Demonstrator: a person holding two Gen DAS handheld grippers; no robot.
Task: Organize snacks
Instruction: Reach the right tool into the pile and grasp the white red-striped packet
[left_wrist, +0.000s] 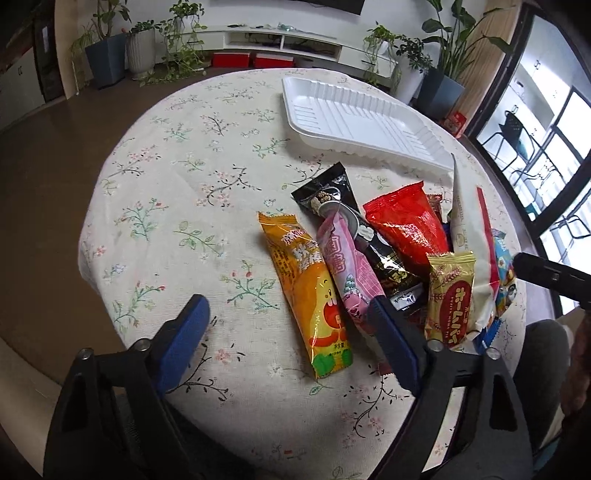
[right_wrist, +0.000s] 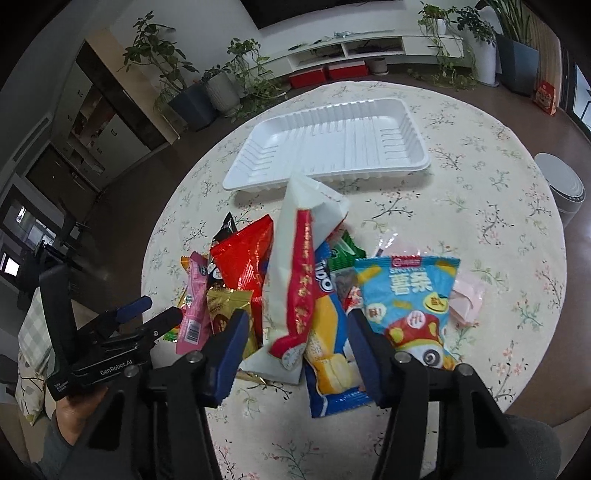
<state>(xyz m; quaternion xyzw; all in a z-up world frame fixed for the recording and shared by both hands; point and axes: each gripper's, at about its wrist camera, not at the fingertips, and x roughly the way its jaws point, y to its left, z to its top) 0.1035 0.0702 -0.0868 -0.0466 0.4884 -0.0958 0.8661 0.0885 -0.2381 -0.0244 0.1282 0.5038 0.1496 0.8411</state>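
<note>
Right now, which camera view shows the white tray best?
The right wrist view: the whole white tray is visible there, empty, all four rims in sight. In the left wrist view the tray is seen slantwise, and a tall white packet overlaps its near corner.

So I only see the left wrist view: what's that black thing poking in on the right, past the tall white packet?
Observer: The right gripper; its open fingers straddle that white-and-red packet.
Operator: Anything hidden behind it?
Observer: A green packet, peeking out beside the blue fries bag.
Operator: And further right?
Observer: A pale pink packet lies at that bag's far edge.
</note>
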